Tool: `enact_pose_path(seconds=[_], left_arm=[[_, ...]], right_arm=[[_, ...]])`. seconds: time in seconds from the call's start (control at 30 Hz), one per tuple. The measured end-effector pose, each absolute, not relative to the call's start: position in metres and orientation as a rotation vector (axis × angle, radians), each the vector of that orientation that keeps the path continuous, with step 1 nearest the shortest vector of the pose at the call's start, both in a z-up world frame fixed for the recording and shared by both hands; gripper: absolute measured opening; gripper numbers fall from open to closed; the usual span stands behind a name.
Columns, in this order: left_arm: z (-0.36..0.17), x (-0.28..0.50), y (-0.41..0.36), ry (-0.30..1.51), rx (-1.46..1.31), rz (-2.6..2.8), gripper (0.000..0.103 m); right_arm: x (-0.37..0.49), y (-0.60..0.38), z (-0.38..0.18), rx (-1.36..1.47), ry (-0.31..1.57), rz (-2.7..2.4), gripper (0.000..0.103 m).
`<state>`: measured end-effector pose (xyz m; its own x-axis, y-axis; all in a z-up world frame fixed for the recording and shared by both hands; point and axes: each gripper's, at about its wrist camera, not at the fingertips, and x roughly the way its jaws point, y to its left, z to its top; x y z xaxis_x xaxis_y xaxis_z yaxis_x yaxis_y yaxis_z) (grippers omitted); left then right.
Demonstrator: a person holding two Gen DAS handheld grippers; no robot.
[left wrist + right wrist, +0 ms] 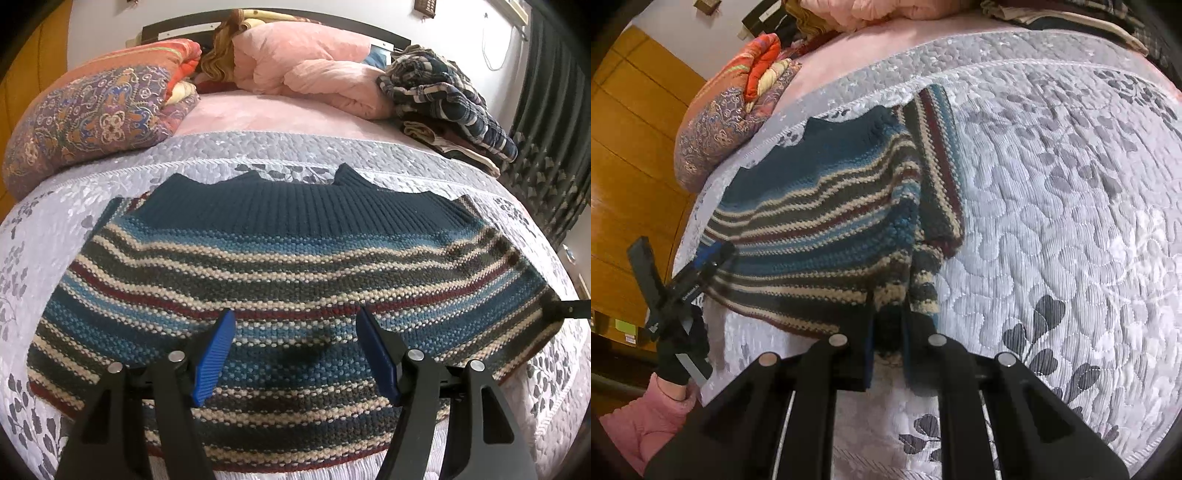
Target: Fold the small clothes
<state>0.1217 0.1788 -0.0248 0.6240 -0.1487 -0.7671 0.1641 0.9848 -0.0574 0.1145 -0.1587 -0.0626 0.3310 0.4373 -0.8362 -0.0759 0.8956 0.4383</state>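
Note:
A striped knit sweater (280,266) in blue, cream, grey and maroon lies spread on the grey-white quilted bedspread (66,229); its dark teal ribbed band is on the far side. My left gripper (294,314) hovers open just above the sweater's near middle, blue pads (216,354) wide apart with nothing between them. My right gripper (889,301) is shut on the sweater's (820,221) near right edge, where the knit bunches up between the fingers. A striped sleeve (940,166) lies folded beside that edge. The right gripper's tip (565,309) shows at the sweater's right side.
At the head of the bed lie a folded patterned quilt (96,114), a pink duvet (317,70) and a pile of plaid clothes (447,99). A dark curtain (554,122) hangs at the right. A gloved hand with a pink sleeve (646,413) holds the left gripper (709,258).

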Motion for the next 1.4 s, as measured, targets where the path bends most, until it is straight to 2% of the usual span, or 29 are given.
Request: enact_pose_path(seconds=[0.3, 0.7, 0.77, 0.87, 0.9, 0.97, 1.03, 1.4], left_arm=[[-0.033, 0.123, 0.18, 0.907, 0.027, -0.174, 0.068], [-0.035, 0.124, 0.179, 0.913, 0.042, -0.169, 0.068], [-0.034, 0.124, 0.179, 0.913, 0.039, -0.17, 0.068], [-0.033, 0.124, 0.178, 0.911, 0.035, -0.174, 0.068], [-0.032, 0.125, 0.177, 0.91, 0.034, -0.176, 0.068], [-0.03, 0.127, 0.176, 0.909, 0.03, -0.185, 0.068], [-0.027, 0.13, 0.174, 0.907, 0.028, -0.191, 0.068], [-0.029, 0.151, 0.168, 0.927, 0.016, -0.21, 0.069]], right_arm=[[0.116, -0.161, -0.099, 0.362, 1.273, 0.312, 0.01], [0.118, -0.156, -0.098, 0.352, 1.271, 0.323, 0.015], [0.119, -0.156, -0.089, 0.348, 1.257, 0.329, 0.021], [0.123, -0.16, -0.076, 0.359, 1.214, 0.32, 0.045], [0.127, -0.163, -0.072, 0.378, 1.201, 0.314, 0.057], [0.132, -0.169, -0.071, 0.404, 1.187, 0.307, 0.059], [0.141, -0.175, -0.074, 0.442, 1.189, 0.318, 0.069], [0.174, -0.184, -0.11, 0.554, 1.24, 0.321, 0.069]])
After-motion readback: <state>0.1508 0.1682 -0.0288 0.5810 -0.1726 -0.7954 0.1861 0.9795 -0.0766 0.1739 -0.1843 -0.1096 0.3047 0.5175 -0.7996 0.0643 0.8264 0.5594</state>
